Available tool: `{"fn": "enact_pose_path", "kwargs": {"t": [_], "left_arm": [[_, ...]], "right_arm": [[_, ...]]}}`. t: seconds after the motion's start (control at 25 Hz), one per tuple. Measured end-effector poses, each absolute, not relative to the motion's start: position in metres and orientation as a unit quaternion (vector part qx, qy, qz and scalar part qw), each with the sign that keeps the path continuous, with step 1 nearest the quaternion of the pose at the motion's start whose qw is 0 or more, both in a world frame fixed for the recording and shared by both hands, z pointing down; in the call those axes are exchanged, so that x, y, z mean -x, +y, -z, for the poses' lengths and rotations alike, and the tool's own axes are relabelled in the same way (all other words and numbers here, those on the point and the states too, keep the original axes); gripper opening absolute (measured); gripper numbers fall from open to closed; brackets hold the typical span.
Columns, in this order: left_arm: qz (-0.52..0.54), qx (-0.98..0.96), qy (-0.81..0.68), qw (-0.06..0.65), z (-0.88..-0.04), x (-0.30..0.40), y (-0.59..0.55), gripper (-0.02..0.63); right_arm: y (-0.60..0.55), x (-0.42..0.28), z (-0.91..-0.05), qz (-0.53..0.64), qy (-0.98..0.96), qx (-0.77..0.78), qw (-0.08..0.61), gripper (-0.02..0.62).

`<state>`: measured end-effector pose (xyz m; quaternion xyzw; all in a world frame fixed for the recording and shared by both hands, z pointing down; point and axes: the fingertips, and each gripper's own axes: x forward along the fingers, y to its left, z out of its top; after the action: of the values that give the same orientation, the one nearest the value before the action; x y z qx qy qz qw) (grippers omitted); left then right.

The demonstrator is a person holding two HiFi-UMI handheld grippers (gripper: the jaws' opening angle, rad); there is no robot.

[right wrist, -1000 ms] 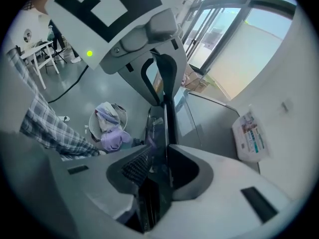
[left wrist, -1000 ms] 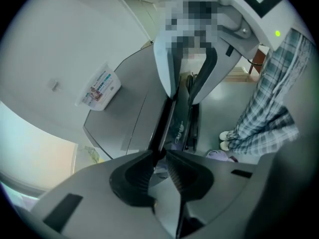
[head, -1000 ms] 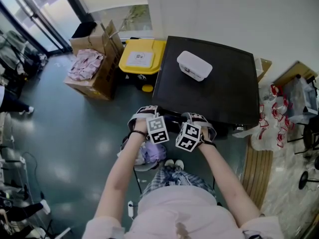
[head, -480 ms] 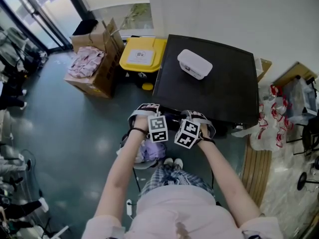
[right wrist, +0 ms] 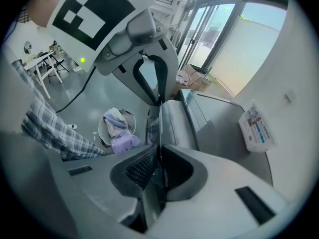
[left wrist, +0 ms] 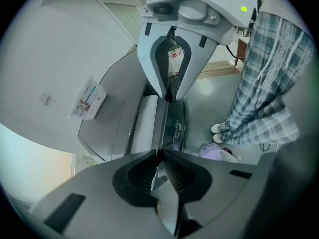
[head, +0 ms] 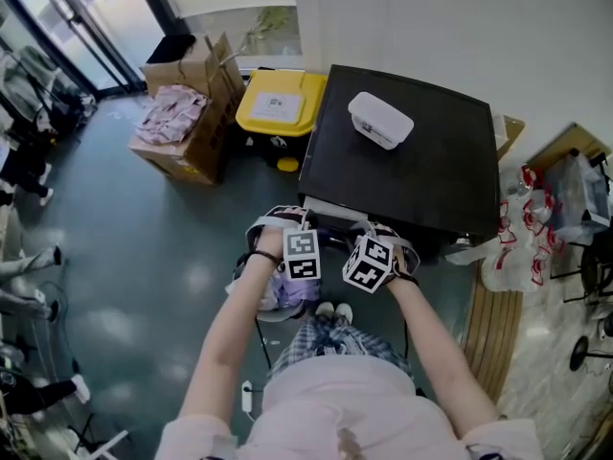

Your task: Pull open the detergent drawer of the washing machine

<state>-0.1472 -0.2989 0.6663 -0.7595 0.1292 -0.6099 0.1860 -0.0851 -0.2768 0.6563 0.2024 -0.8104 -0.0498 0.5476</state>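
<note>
The black washing machine (head: 421, 161) stands in front of me. Its detergent drawer (head: 330, 211) sticks out a little from the front edge as a pale grey strip. Both grippers pinch the drawer's thin front lip side by side. My left gripper (head: 284, 220) has just been closing and its pads (left wrist: 149, 176) now press on the lip. The right gripper (head: 383, 233) has closed the same way. In the left gripper view the drawer (left wrist: 149, 126) runs from my left gripper (left wrist: 159, 156) up to the right one (left wrist: 169, 97). The right gripper view shows my right gripper (right wrist: 160, 151) clamped on the drawer (right wrist: 174, 123).
A white box (head: 380, 120) lies on the machine's top. A yellow bin (head: 280, 103) and an open cardboard box (head: 187, 123) stand to its left. A basket of purple laundry (head: 287, 295) sits at my feet. A wooden bench (head: 493, 324) and plastic bags (head: 522, 247) are on the right.
Both grippers have drawn back a little toward me, and a pale strip of the drawer now shows in front of the machine's edge.
</note>
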Motion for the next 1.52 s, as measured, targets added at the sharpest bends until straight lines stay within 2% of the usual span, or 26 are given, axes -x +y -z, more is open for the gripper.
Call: {"fn": "enact_pose_path", "kwargs": {"t": [1.52], "left_arm": [[0.594, 0.790, 0.063, 0.138, -0.670, 0.171, -0.167, 0.060]], "right_arm": [[-0.144, 0.106, -0.664, -0.040, -0.847, -0.114, 0.517, 0.046]]}}
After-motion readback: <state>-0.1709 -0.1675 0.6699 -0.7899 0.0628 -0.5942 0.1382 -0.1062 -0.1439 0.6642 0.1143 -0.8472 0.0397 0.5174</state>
